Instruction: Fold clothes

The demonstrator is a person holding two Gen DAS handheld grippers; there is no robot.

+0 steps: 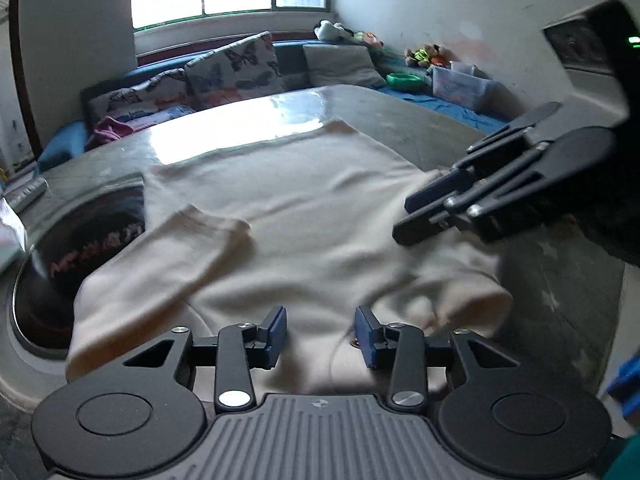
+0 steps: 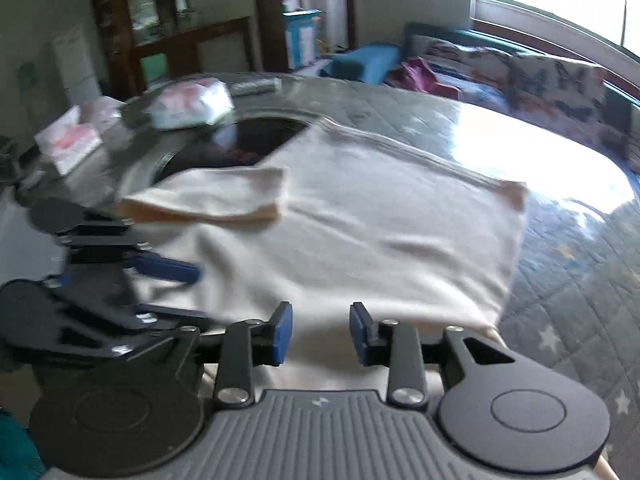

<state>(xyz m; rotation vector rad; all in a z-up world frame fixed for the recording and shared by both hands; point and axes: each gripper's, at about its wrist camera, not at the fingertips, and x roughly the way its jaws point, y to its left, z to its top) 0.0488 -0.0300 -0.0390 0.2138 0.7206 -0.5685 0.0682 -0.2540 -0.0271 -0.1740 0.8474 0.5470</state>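
A cream T-shirt [image 1: 304, 208] lies spread on the glossy table, one sleeve [image 1: 192, 248] folded in over its body. It also shows in the right wrist view [image 2: 380, 232], with the folded sleeve [image 2: 224, 196] at the left. My left gripper [image 1: 321, 334] is open and empty, just above the shirt's near edge. My right gripper [image 2: 321, 334] is open and empty over the near edge too. In the left wrist view the right gripper [image 1: 416, 216] hovers above the shirt's right side. In the right wrist view the left gripper [image 2: 188, 292] is at the left.
The table [image 1: 248, 120] has a dark round inset [image 1: 80, 248] under the shirt's left part. Tissue packs [image 2: 192, 104] lie at its far left. A cushioned bench with pillows [image 1: 236, 64] and a clear plastic box [image 1: 460, 84] stand behind the table.
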